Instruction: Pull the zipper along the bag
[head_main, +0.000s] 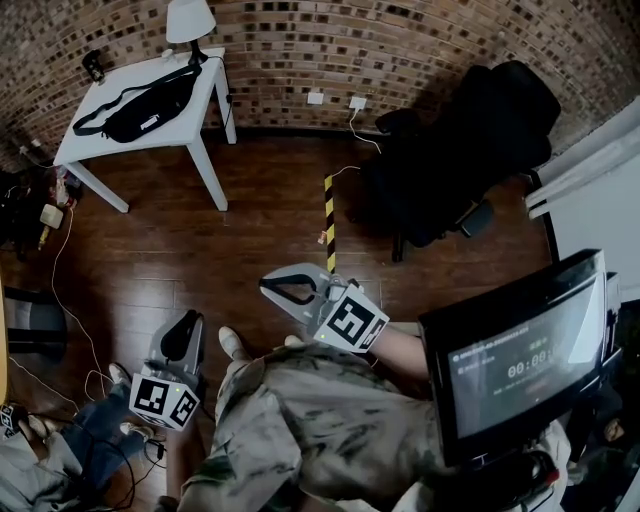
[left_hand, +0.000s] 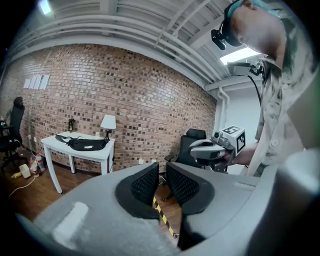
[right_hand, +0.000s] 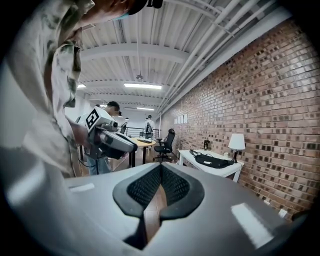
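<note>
A black bag (head_main: 140, 105) with a strap lies on a white table (head_main: 192, 125) by the brick wall, far from both grippers. The left gripper view has the bag (left_hand: 82, 144) small at the left, and the right gripper view has it (right_hand: 212, 161) at the right. My left gripper (head_main: 190, 318) is held low at my left side; its jaws (left_hand: 162, 167) stand a narrow gap apart with nothing between them. In front of my body, my right gripper (head_main: 265, 285) has its tips (right_hand: 160, 167) touching and holds nothing.
A lamp (head_main: 190, 20) stands on the table's far corner. A black office chair (head_main: 470, 150) is at the right, with a yellow-black floor strip (head_main: 329, 220) before it. A monitor (head_main: 520, 350) sits near right. Cables and clutter (head_main: 45, 215) lie at the left.
</note>
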